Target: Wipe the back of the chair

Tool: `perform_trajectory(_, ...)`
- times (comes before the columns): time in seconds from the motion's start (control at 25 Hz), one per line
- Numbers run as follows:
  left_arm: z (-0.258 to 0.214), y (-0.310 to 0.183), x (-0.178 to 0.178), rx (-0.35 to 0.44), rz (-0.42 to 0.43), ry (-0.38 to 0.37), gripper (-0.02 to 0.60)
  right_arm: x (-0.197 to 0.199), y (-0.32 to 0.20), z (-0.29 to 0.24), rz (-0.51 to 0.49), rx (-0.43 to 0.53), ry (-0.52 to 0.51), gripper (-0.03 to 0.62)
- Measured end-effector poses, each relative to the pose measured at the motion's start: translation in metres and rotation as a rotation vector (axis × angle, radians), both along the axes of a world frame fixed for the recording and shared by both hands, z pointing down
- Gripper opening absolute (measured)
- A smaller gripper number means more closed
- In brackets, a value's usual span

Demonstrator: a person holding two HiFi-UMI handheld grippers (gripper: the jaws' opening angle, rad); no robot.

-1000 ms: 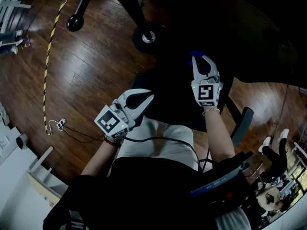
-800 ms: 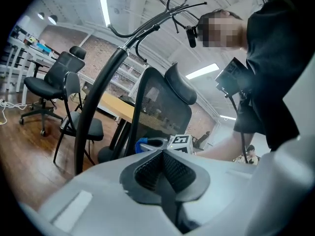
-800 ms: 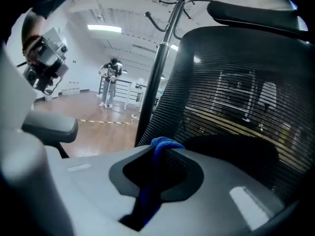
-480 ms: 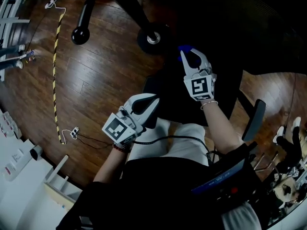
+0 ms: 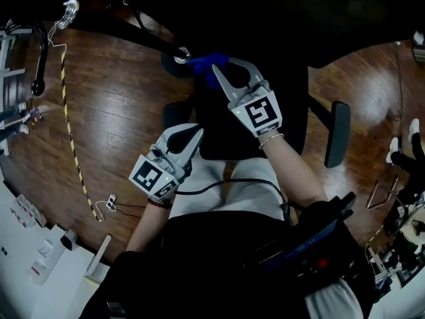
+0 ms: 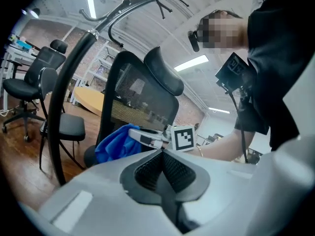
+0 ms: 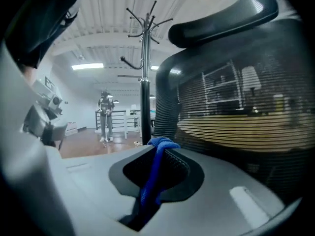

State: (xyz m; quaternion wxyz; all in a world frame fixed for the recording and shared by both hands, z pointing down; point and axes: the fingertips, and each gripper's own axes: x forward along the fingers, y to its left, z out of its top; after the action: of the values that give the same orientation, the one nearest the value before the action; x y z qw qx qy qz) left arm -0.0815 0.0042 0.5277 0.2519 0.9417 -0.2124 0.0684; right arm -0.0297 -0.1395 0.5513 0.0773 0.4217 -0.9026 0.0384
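The black mesh chair back (image 7: 236, 117) with its headrest (image 7: 221, 18) fills the right of the right gripper view, close ahead of the jaws. My right gripper (image 7: 160, 149) is shut on a blue cloth (image 7: 153, 171) that bunches at the tips. In the head view the right gripper (image 5: 229, 78) holds the blue cloth (image 5: 209, 64) against the dark chair (image 5: 292, 78). My left gripper (image 5: 191, 137) hangs lower and nearer to me, shut with nothing in it. The left gripper view shows the chair back (image 6: 130, 100), the cloth (image 6: 115, 144) and the left gripper (image 6: 161, 154) itself.
A coat stand (image 7: 144, 82) rises just left of the chair, its base (image 5: 179, 55) on the wooden floor. The chair's armrest (image 5: 337, 131) juts out at the right. A striped cable (image 5: 70, 138) lies at the left. Another office chair (image 6: 37, 77) stands beyond. A person (image 7: 106, 117) stands far off.
My right gripper has swung left and farther out with the blue cloth, across the chair. The left gripper has stayed shut and nearly in place.
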Motion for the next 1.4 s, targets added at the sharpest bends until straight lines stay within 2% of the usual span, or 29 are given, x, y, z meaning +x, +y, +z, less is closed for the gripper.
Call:
perform_trajectory(0.08, 0.001, -0.002, 0.023, 0.004, 0.007, 0.009, 0.005, 0.047, 0.016, 0.001, 0.050, 0.012, 0.028, 0.034)
perform_trajectory(0.12, 0.001, -0.005, 0.032, 0.005, 0.002, 0.014, 0.005, 0.075, 0.026, 0.009, 0.089, -0.013, 0.057, 0.034)
perform_trajectory(0.28, 0.002, -0.020, 0.053, -0.001, -0.037, 0.024, 0.005, 0.201, 0.065, 0.065, 0.370, -0.232, 0.201, 0.034)
perform_trajectory(0.36, 0.006, -0.024, 0.066, -0.002, -0.034, 0.014, 0.005, 0.253, 0.075, 0.084, 0.506, -0.299, 0.240, 0.034)
perform_trajectory(0.44, 0.007, -0.023, 0.081, -0.005, -0.033, 0.013, 0.005, 0.286, 0.078, 0.100, 0.592, -0.345, 0.256, 0.034)
perform_trajectory(0.6, 0.001, -0.008, 0.120, -0.012, -0.026, 0.023, 0.005, 0.325, 0.074, 0.130, 0.709, -0.420, 0.243, 0.034)
perform_trajectory(0.72, -0.002, 0.005, 0.143, -0.022, 0.000, 0.037, 0.005, 0.338, 0.064, 0.148, 0.753, -0.479, 0.251, 0.034)
perform_trajectory(0.88, 0.001, 0.013, 0.150, -0.035, 0.001, 0.033, 0.005, 0.337, 0.051, 0.156, 0.732, -0.486, 0.281, 0.034)
perform_trajectory(1.08, 0.006, 0.007, 0.125, -0.040, -0.047, 0.031, 0.005, 0.318, 0.042, 0.160, 0.639, -0.444, 0.351, 0.034)
perform_trajectory(1.2, 0.004, 0.006, 0.113, -0.006, -0.043, 0.004, 0.005, 0.316, 0.041, 0.160, 0.672, -0.442, 0.357, 0.034)
perform_trajectory(1.28, -0.001, 0.004, 0.104, 0.006, -0.039, 0.011, 0.005, 0.312, 0.040, 0.161, 0.693, -0.440, 0.351, 0.034)
perform_trajectory(1.4, -0.006, -0.003, 0.088, 0.018, -0.025, 0.036, 0.005, 0.281, 0.030, 0.163, 0.629, -0.421, 0.368, 0.034)
